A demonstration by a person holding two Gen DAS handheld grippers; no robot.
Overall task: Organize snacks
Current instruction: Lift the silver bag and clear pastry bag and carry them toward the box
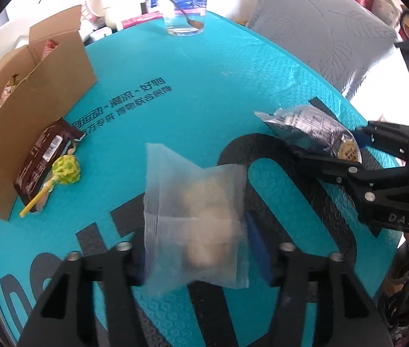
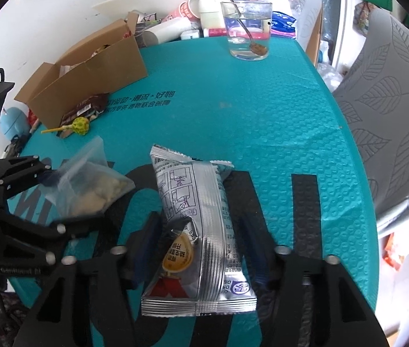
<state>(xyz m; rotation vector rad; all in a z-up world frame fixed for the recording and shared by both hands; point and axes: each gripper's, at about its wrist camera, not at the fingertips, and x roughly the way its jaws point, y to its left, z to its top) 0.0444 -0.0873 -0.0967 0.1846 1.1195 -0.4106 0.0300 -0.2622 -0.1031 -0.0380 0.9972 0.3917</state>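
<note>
My left gripper [image 1: 201, 248] is shut on a clear plastic bag of pale snack pieces [image 1: 201, 211] and holds it over the teal mat [image 1: 204, 92]. The bag also shows in the right wrist view [image 2: 89, 185]. My right gripper [image 2: 201, 245] is shut on a silver foil snack packet [image 2: 198, 231], which also shows at the right of the left wrist view [image 1: 311, 130]. An open cardboard box [image 1: 31, 101] with snacks inside stands at the left. A dark chocolate bar [image 1: 45, 156] and a green lollipop [image 1: 64, 170] lie against its front.
A glass of water with a spoon [image 1: 185, 8] stands at the mat's far edge. Cups, bottles and packets [image 2: 198, 8] crowd the space behind it. A grey leaf-pattern cushion [image 2: 392, 115] lies to the right of the mat.
</note>
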